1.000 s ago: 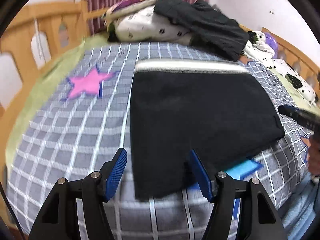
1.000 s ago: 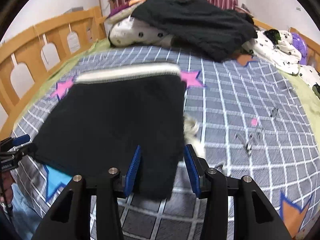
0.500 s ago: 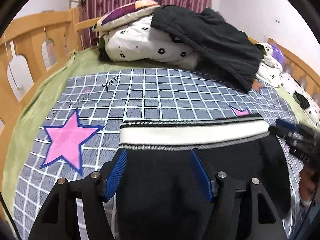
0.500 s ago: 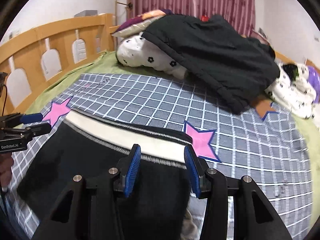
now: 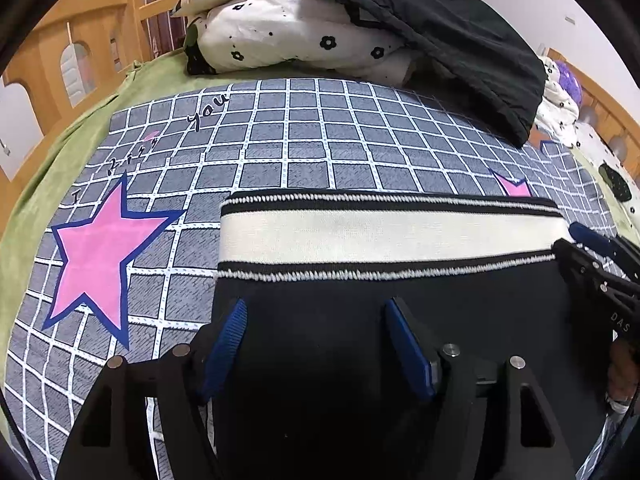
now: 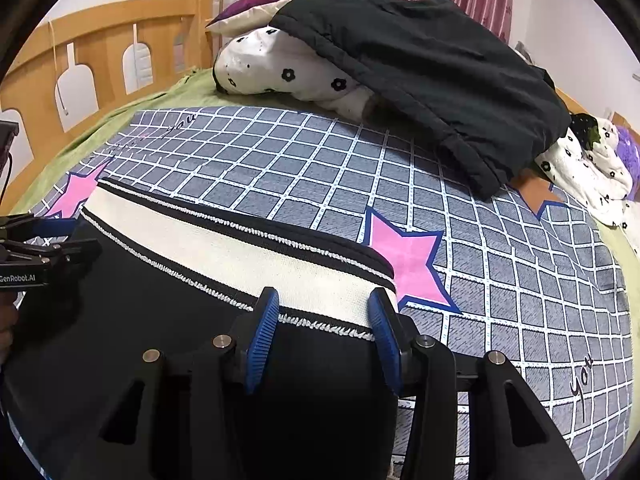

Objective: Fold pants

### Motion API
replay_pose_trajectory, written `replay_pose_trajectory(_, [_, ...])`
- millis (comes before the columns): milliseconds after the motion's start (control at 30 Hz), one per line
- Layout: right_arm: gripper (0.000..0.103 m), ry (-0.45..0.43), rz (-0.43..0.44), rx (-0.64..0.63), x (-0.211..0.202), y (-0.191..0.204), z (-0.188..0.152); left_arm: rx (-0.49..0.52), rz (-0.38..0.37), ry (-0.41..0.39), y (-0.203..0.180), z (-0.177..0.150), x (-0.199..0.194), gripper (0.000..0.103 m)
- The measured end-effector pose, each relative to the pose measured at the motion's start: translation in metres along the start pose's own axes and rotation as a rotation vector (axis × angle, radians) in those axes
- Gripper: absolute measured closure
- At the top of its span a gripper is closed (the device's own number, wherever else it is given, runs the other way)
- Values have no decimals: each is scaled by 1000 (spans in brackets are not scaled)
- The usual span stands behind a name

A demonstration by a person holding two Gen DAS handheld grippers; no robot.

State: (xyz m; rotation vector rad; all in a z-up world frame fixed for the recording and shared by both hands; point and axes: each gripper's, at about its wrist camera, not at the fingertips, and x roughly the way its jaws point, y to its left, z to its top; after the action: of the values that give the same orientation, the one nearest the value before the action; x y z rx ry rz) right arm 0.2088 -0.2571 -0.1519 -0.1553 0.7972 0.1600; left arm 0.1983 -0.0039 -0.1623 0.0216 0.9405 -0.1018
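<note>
Black pants (image 5: 360,312) lie on the bed (image 5: 312,148); left claw (image 5: 314,320) and right claw (image 6: 324,312) hover released above them.

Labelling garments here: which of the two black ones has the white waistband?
The black pants lying flat under both grippers, waistband striped white; the black jacket draped over the pillows has none.

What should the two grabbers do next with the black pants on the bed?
Probably lower and close on the pants near the waistband. The left hand-held gripper and right hand-held gripper are both open over the black cloth, gripping nothing, so a fold can't start.
</note>
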Motion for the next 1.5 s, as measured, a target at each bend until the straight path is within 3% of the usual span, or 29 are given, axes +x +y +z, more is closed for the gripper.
replay_pose_trajectory(233, [55,12,-28,8,-21,2,-4,-11,-31,30,-6,-26,-24,33])
replay_pose_trajectory(433, [55,10,26,57,-55,-1,-27,18,-93,-2,-19,-60,-57,33])
replay_pose_trajectory(600, [55,22,69,93,-79,9,-60,87,-30,-17,-27,-98,-78,33])
replay_pose_trajectory(733, [55,45,-24,10,-85,32,-87,125,21,-32,-24,-121,-89,32])
replay_pose_trajectory(833, [55,56,-62,-15,-91,38,-93,77,15,-31,-11,-125,-105,32])
replay_pose_trajectory(967, [55,51,7,118,-105,21,-101,-4,25,-9,9,-137,-107,32])
replay_pose_trajectory(1133, [53,62,-28,107,-100,26,-112,-124,-52,67,23,-147,-97,30])
replay_pose_trajectory(1233, [53,79,-28,127,-106,28,-111,-118,-31,49,18,-150,-112,32])
replay_pose_trajectory(1367, [55,102,34,199,-127,30,-116,-53,7,31,5,-157,-140,32])
replay_pose_trajectory(1500, [55,55,-12,204,-170,40,-115,-46,12,-11,-4,-163,-179,32])
